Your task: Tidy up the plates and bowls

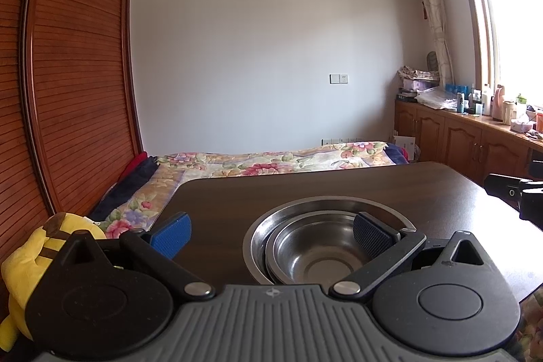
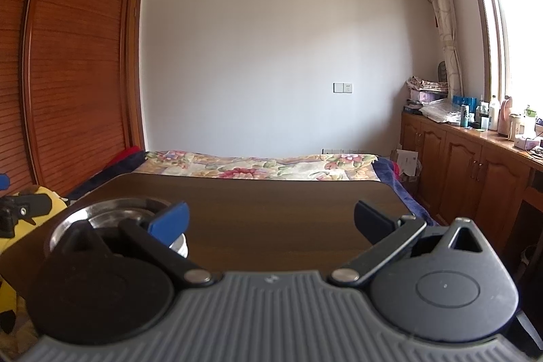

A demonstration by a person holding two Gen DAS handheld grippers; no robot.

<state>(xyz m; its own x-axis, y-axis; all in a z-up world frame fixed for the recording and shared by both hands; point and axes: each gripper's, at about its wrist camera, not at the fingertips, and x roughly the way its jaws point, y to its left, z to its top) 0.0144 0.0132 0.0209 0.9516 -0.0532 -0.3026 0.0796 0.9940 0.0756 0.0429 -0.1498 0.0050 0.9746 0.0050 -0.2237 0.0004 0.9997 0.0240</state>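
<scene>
Nested steel bowls (image 1: 315,246) sit on the dark wooden table (image 1: 305,189), a smaller bowl inside a larger one. My left gripper (image 1: 271,233) is open above the table, its right finger (image 1: 371,234) over the bowls' right rim and its left finger (image 1: 171,234) well left of them. In the right wrist view the same steel bowls (image 2: 108,212) lie at the left, with a white dish (image 2: 180,246) partly hidden behind the left finger (image 2: 169,223). My right gripper (image 2: 271,223) is open over bare table (image 2: 271,212), holding nothing.
A bed with a floral cover (image 1: 271,162) lies beyond the table. A yellow plush toy (image 1: 37,253) sits at the left edge. Wooden cabinets (image 2: 468,165) with bottles and clutter run along the right wall under the window. A slatted wardrobe (image 1: 74,73) stands at left.
</scene>
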